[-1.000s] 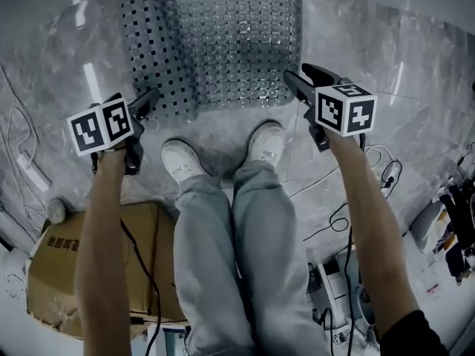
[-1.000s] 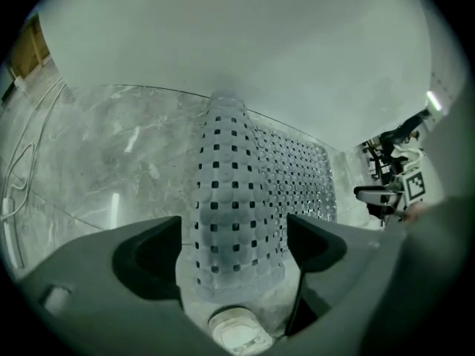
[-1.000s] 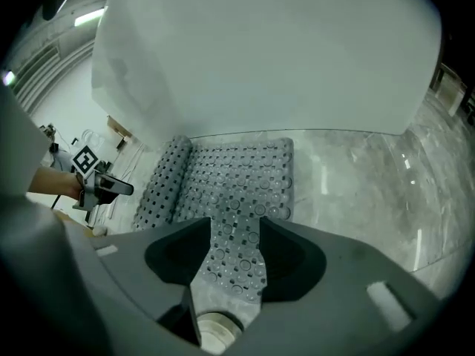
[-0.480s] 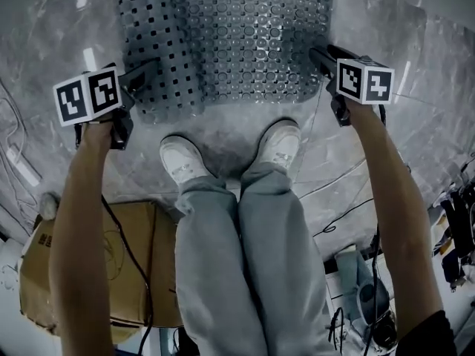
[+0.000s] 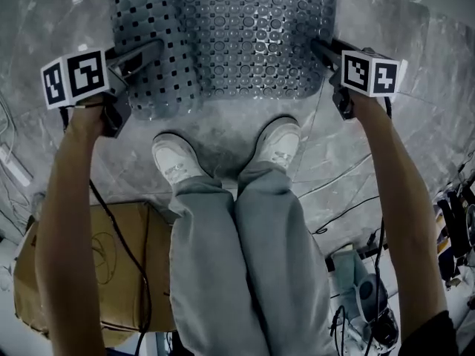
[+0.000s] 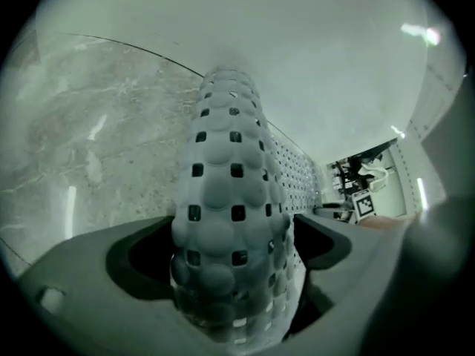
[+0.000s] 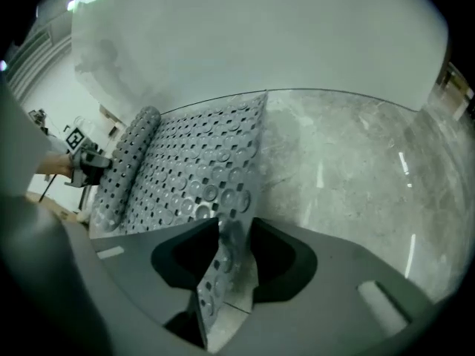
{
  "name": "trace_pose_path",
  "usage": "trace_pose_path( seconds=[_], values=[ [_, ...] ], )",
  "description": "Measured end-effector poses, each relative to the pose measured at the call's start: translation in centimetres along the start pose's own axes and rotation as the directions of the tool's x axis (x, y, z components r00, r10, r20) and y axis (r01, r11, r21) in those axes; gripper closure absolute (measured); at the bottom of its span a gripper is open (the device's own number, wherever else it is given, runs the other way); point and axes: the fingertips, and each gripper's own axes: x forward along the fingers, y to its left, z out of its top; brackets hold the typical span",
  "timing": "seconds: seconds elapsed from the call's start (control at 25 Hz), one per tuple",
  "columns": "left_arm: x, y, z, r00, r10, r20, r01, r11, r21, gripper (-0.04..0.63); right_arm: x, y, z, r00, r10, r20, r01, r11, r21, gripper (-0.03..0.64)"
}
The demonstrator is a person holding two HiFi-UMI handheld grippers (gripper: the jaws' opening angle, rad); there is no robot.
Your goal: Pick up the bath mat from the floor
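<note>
Grey marble-look floor (image 5: 415,43) carries the perforated bath mat (image 5: 252,35), lying ahead of a person's white shoes (image 5: 174,162), its left edge rolled into a thick fold. Left tool (image 5: 148,50), jaws just opened wide, straddles that roll without clamping it. Right tool (image 5: 318,47), jaws just closing, pinches the mat's thin right edge, which stands curled up between its pads. A cardboard box (image 5: 119,273) sits beside the person's left leg.
</note>
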Motion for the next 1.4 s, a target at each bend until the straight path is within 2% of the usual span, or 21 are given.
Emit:
trace_pose_path(
  seconds=[0.04,0.16,0.24,0.4,0.48,0.56,0.8,0.96,1.24,1.4],
  values=[
    [0.3,0.3,0.0,1.0,0.03,-0.009,-0.03,1.0,-0.006,0.083,0.2,0.6,-0.2,1.0,0.024,-0.011,-0.024,1.0,-0.009,0.484],
    [1.0,0.8,-0.2,0.995,0.089,-0.053,-0.089,0.996,-0.001,0.086,0.4,1.6,-0.7,0.999,0.021,-0.028,-0.021,0.999,-0.023,0.49],
    [0.7,0.9,-0.1,0.993,0.086,-0.074,-0.086,0.996,0.003,0.156,0.4,1.9,-0.5,1.0,0.017,-0.02,-0.017,1.0,0.023,0.562],
    [-0.7,-0.1,-0.2,0.99,0.099,-0.104,-0.096,0.995,0.038,0.334,-0.6,3.1,-0.2,1.0,0.004,0.004,-0.004,0.996,0.092,0.584],
    [-1.5,-1.0,-0.3,0.986,0.119,-0.113,-0.112,0.992,0.061,0.452,-1.4,3.8,-0.1,1.0,0.016,0.021,-0.019,0.993,0.115,0.587],
    [-2.3,-1.9,-0.3,0.983,0.133,-0.124,-0.123,0.989,0.084,0.505,-2.3,4.8,0.3,0.999,0.033,0.031,-0.036,0.993,0.115,0.589],
    [-5.8,-6.9,-1.2,0.985,0.093,-0.146,-0.078,0.991,0.105,0.532,-6.1,8.6,0.3,0.995,0.1,0.028,-0.102,0.991,0.084,0.591],
    [-9.7,-9.9,-2.8,0.976,0.107,-0.19,-0.08,0.986,0.145,0.532,-9.7,10.8,-0.2,0.994,0.105,0.003,-0.105,0.992,0.074,0.592],
    [-16.0,-15.3,-3.8,0.974,0.174,-0.143,-0.146,0.971,0.192,0.534,-16.5,13.8,0.3,0.993,0.116,0.024,-0.116,0.992,0.038,0.592],
    [-19.0,-18.3,-3.9,0.976,0.182,-0.116,-0.158,0.969,0.19,0.543,-19.7,16.0,1.3,0.992,0.122,0.026,-0.122,0.993,0.001,0.592]
  ],
)
